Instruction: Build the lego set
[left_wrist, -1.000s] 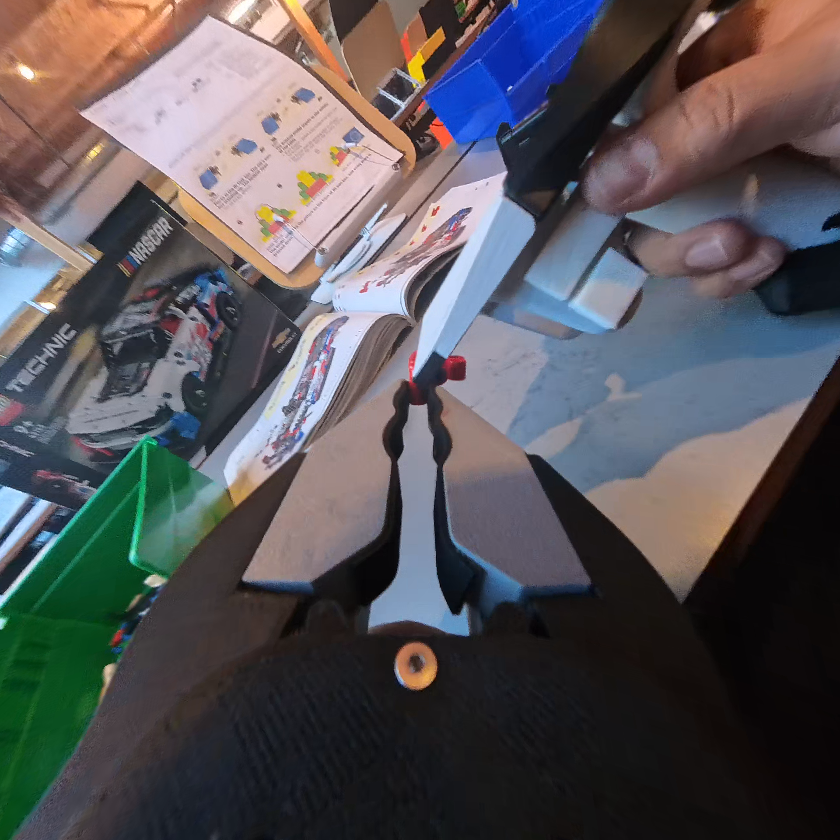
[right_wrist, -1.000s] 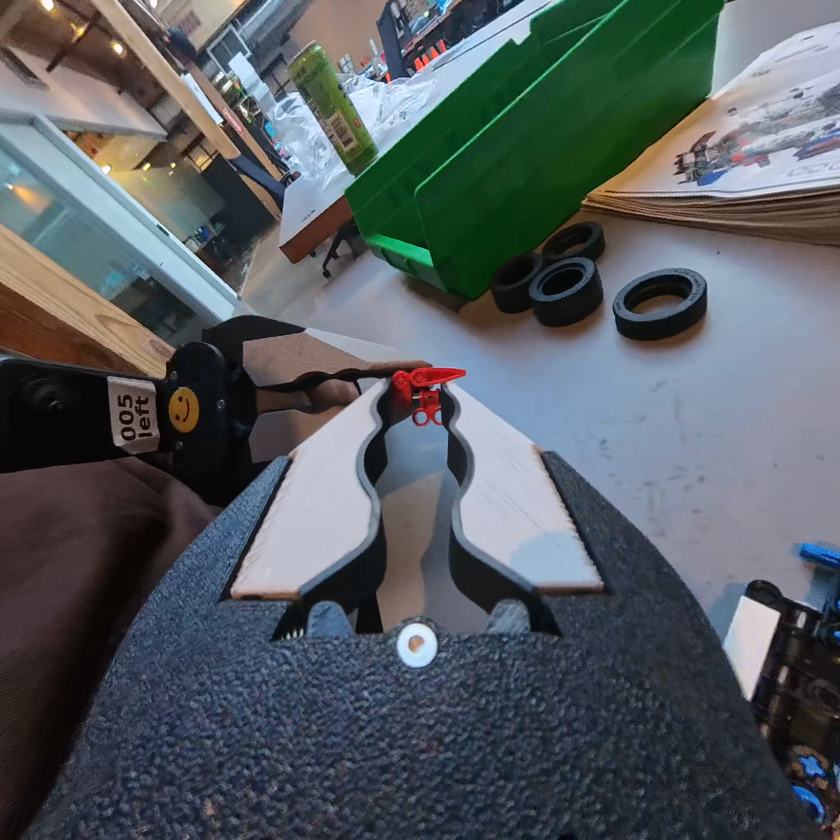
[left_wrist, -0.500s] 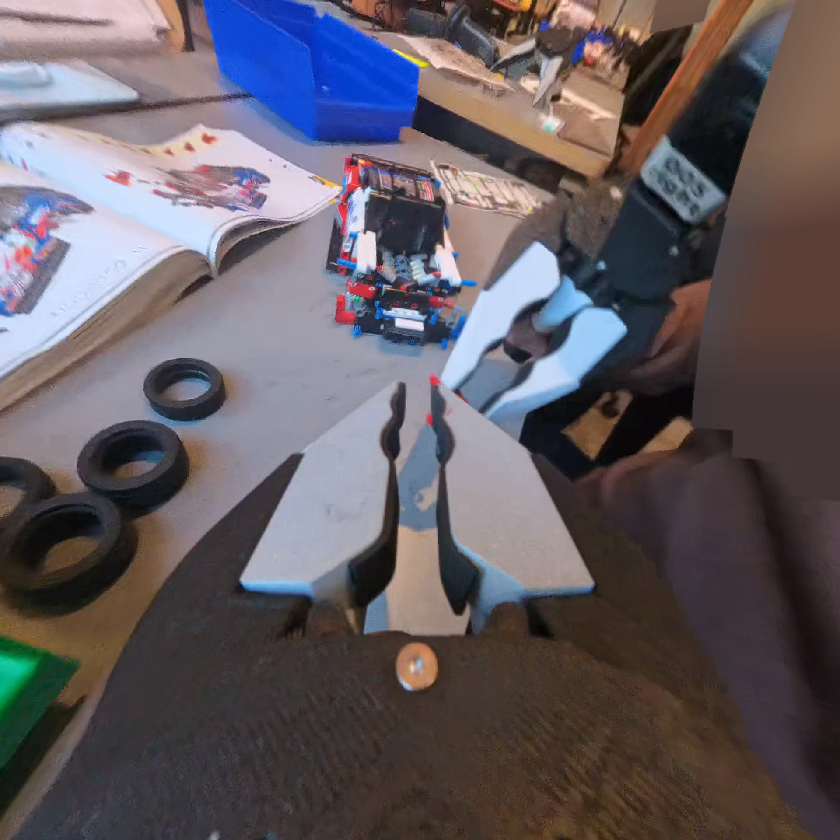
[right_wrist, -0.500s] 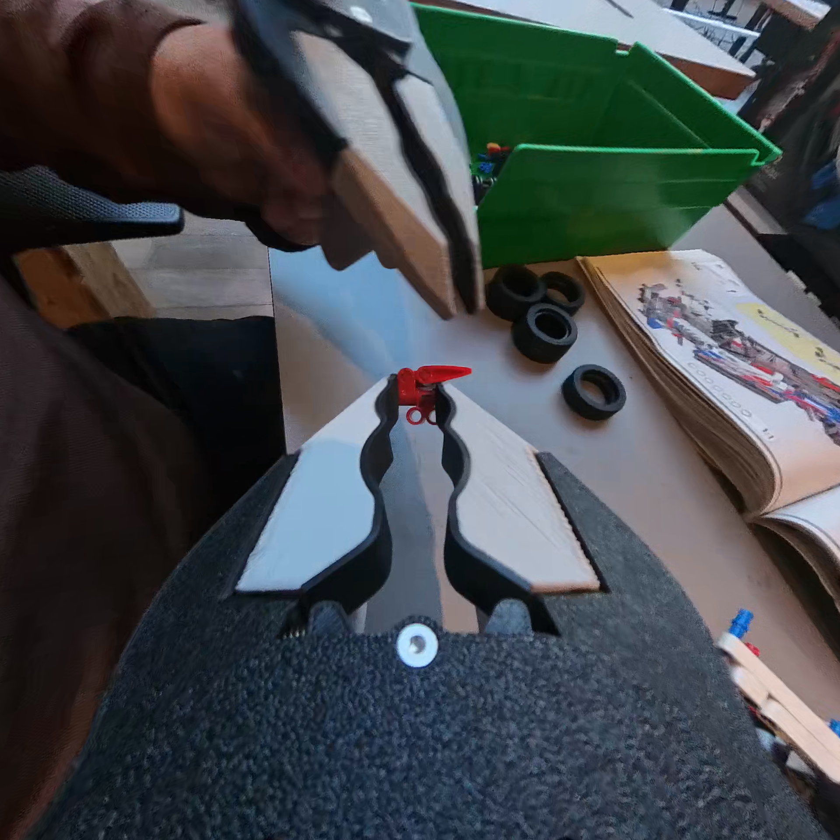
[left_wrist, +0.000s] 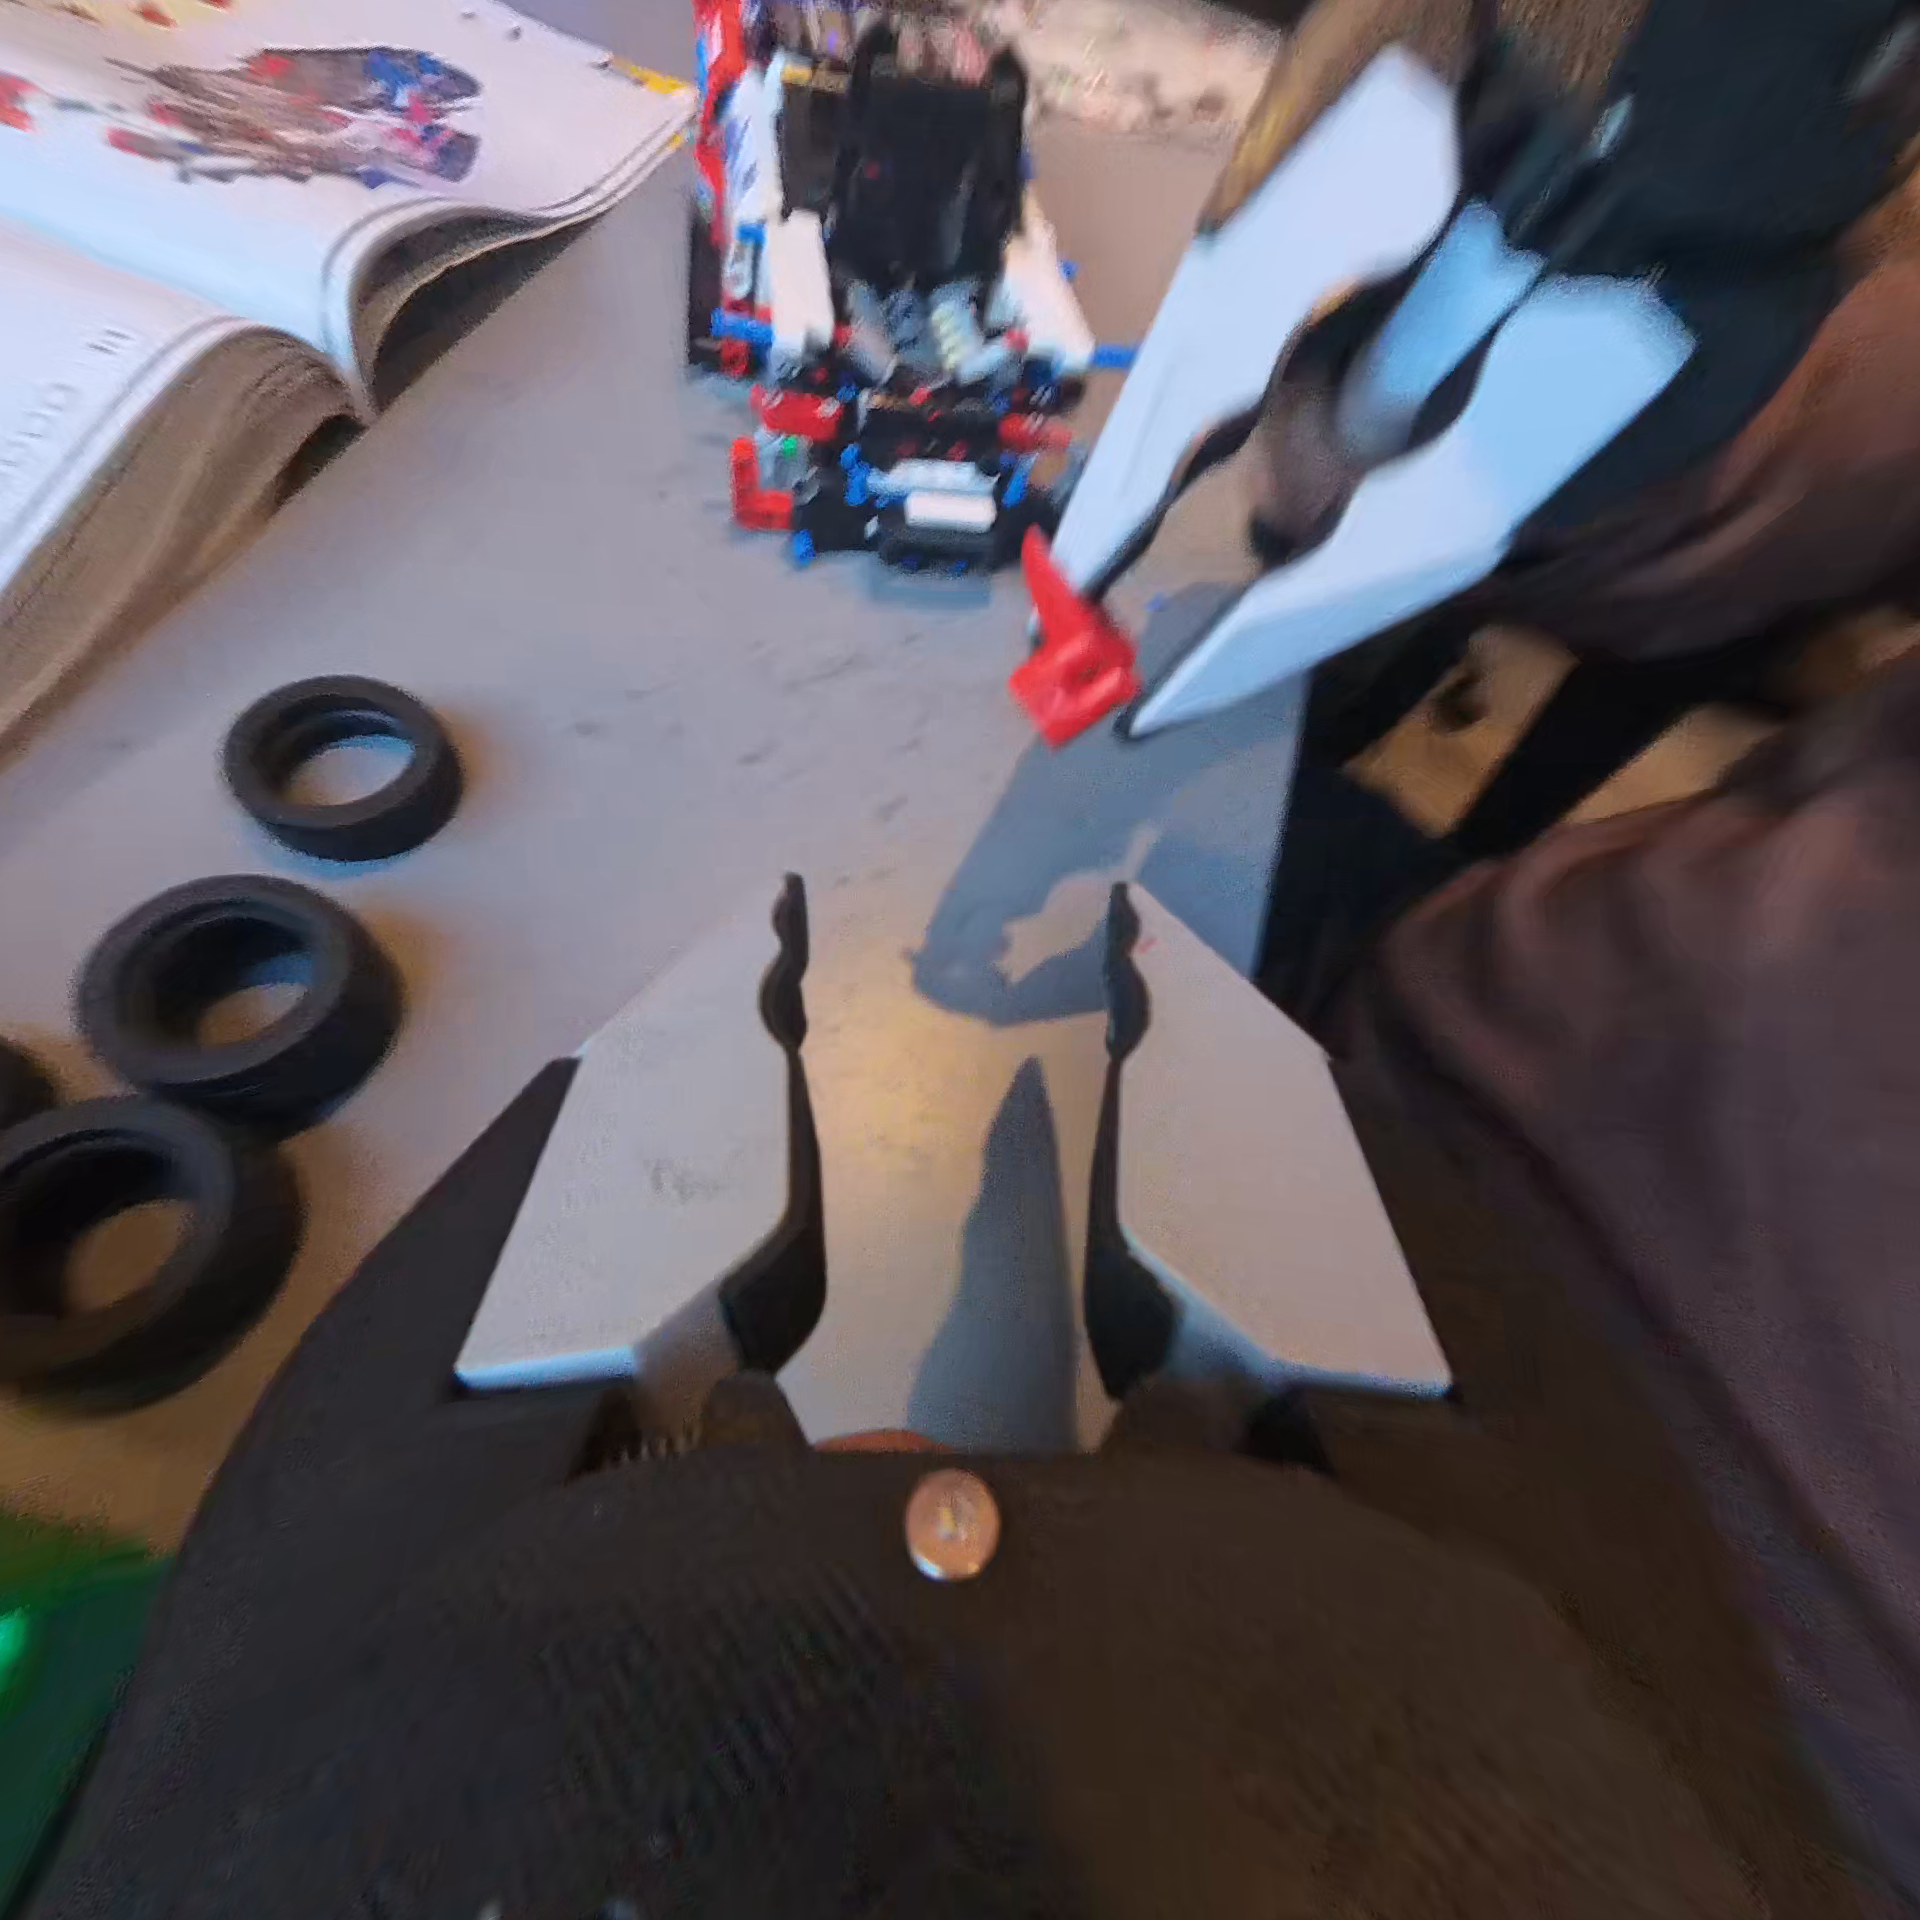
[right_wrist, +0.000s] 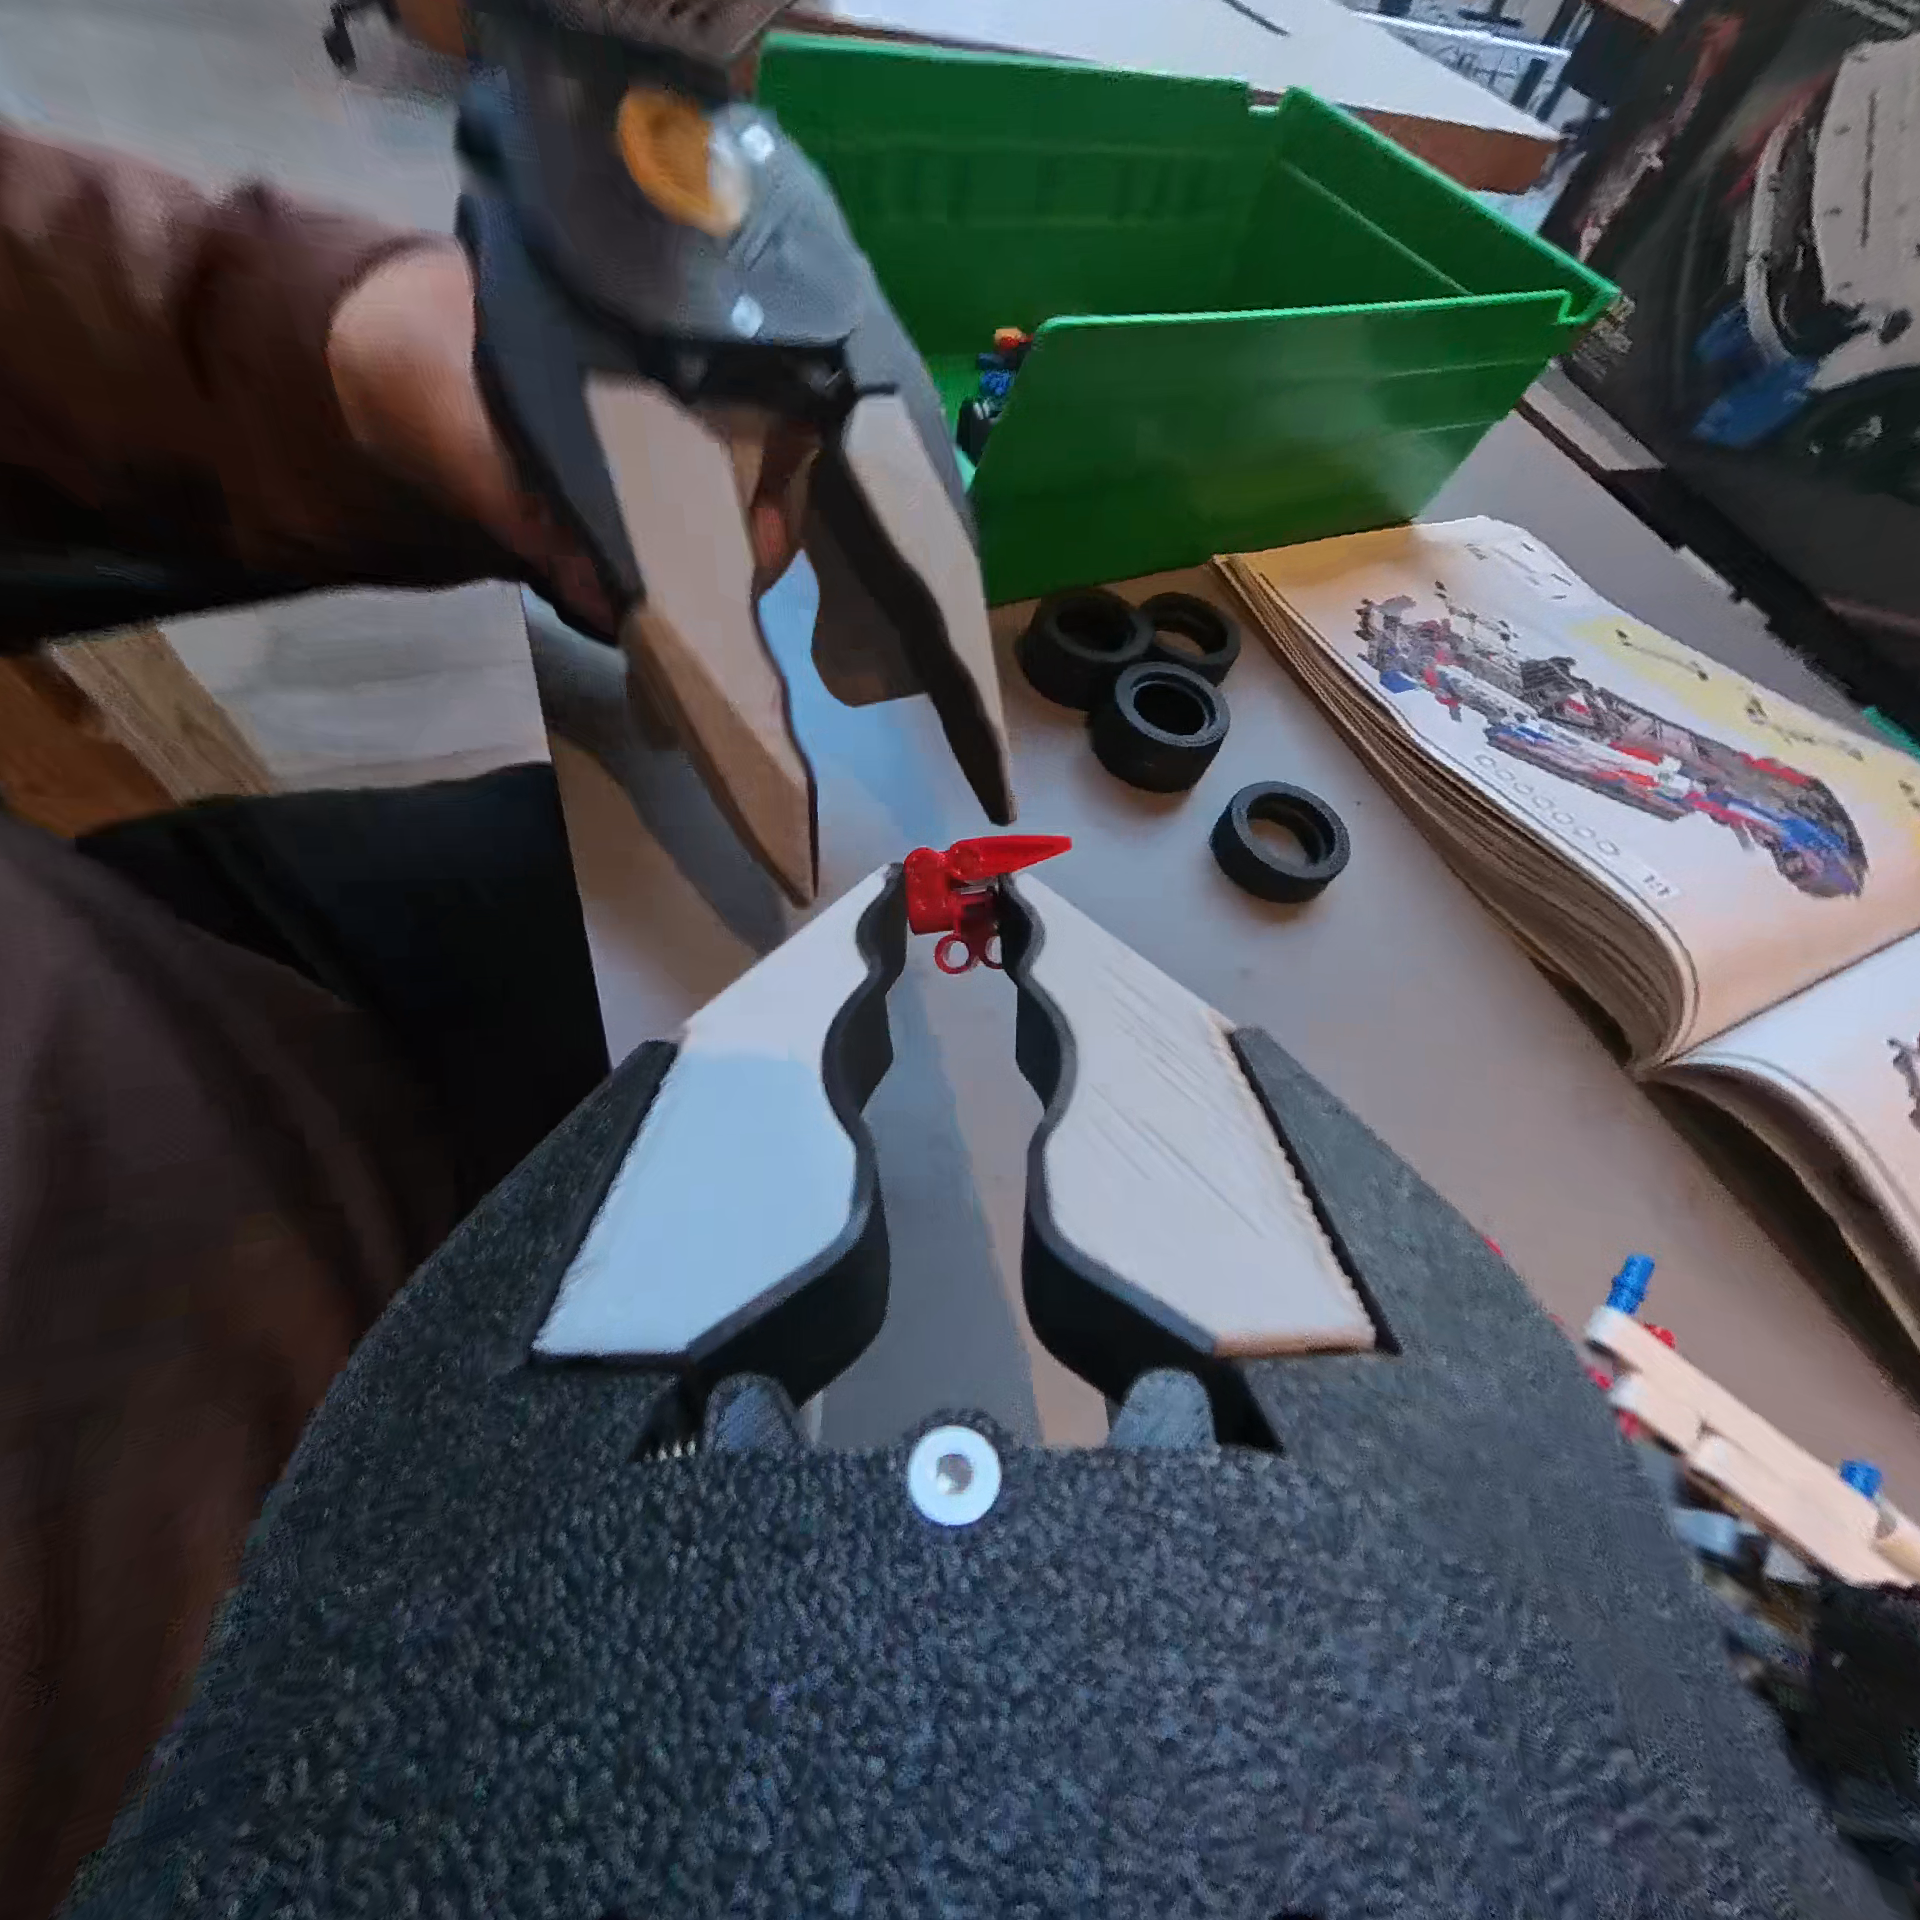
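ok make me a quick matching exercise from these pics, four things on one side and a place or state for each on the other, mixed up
Things:
1. left gripper
2. right gripper
3. green bin
4. instruction book

Places or states:
A. lying open on the table
B. open, nothing between its fingers
C. behind the black tyres
D. shut on the small red piece

Pairs: 1-B, 2-D, 3-C, 4-A

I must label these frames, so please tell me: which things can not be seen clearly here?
- Lego car, left wrist view: motion-blurred; cut by right edge in right wrist view.
- Green bin contents: wall hides most.
- Red piece: the right gripper fingers cover its lower part.
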